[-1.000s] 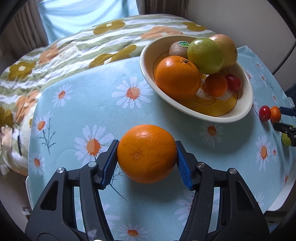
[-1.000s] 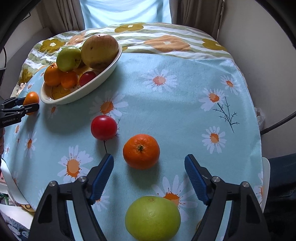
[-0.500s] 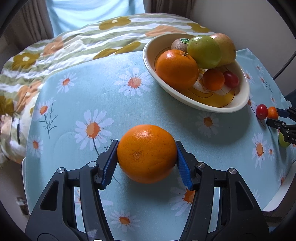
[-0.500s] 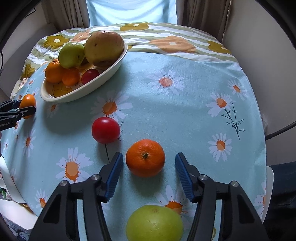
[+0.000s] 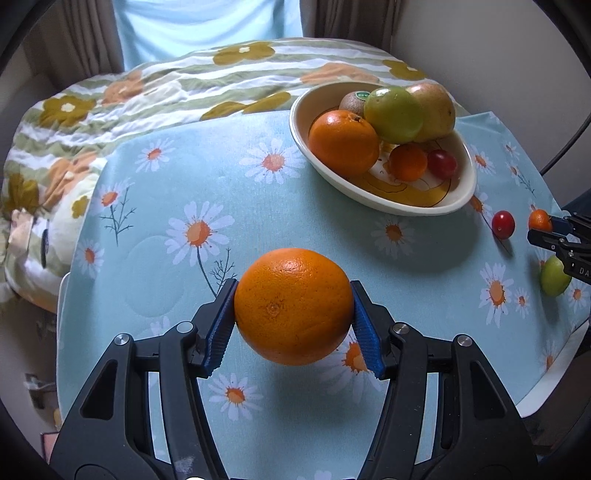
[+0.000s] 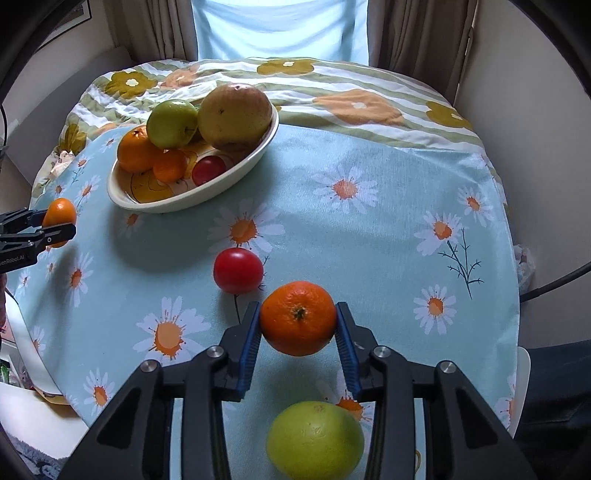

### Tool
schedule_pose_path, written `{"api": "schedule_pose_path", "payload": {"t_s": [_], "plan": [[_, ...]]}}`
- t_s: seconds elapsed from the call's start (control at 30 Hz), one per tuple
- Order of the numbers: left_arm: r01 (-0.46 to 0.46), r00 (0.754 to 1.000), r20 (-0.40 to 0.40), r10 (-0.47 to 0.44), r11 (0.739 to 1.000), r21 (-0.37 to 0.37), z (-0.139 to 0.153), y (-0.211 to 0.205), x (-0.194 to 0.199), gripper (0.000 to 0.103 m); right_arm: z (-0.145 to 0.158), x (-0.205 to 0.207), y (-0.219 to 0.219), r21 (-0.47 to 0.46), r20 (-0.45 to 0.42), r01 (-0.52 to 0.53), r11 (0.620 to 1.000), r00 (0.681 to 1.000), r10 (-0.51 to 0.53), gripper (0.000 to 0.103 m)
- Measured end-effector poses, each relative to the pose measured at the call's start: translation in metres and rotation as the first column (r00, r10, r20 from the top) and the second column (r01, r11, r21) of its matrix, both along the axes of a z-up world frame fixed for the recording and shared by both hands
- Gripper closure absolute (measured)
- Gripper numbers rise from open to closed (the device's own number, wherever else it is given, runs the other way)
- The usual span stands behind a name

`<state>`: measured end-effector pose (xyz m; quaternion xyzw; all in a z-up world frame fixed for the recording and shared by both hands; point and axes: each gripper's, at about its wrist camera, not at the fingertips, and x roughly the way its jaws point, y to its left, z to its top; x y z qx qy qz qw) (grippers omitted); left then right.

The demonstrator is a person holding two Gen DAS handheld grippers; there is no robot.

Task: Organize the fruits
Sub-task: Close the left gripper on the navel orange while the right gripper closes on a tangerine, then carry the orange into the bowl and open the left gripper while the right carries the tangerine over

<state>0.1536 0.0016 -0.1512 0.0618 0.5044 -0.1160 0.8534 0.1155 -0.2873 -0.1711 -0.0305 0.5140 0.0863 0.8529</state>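
Round table (image 6: 388,206) under a light blue cloth printed with white daisies; striped cloth with yellow and orange flowers (image 6: 332,92) at the far side, brown curtains (image 6: 413,33) and a bright window behind. Cream oval bowl with a yellow picture inside (image 5: 466,168) near the far edge, piled with a big orange, a green apple, a large yellow-red fruit, a brown kiwi with a green sticker (image 5: 354,100), a small orange and a red tomato; sticker words too small to read. White letters on the left gripper's side in the right view, partly cut off, ending "Robot.AI". Left gripper (image 5: 293,321) with blue pads pressed on both sides of a big round orange (image 5: 293,304), held above the cloth. Right gripper (image 6: 298,334) closed around a small orange mandarin (image 6: 298,317). Loose round red tomato (image 6: 238,270) just beside it, yellow-green round fruit (image 6: 314,439) near the close edge. Bare cloth between bowl and right edge.
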Motion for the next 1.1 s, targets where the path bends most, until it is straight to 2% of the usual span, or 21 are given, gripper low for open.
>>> {"api": "schedule_pose_path", "payload": {"t_s": [0.3, 0.63, 0.83, 1.1], "plan": [[-0.034, 0.997, 0.070, 0.036, 0.999, -0.023, 0.046, -0.009, -0.022, 0.040, 0.039, -0.009, 0.007, 0.032, 0.048, -0.040, 0.999, 0.998, 0.039, 0.067], [-0.044, 0.983, 0.177, 0.054, 0.997, -0.062, 0.099, -0.025, -0.035, 0.040, 0.083, -0.012, 0.020, 0.082, 0.109, -0.118, 0.990, 0.988, 0.109, 0.067], [-0.033, 0.977, 0.210, 0.049, 0.996, -0.083, 0.112, -0.029, -0.018, 0.040, 0.098, -0.005, 0.030, 0.089, 0.138, -0.147, 0.985, 0.981, 0.133, 0.067], [0.017, 0.980, 0.197, 0.002, 0.995, -0.095, 0.108, -0.031, 0.030, 0.040, 0.101, 0.022, 0.048, 0.134, 0.131, -0.120, 0.984, 0.986, 0.102, 0.067]]}}
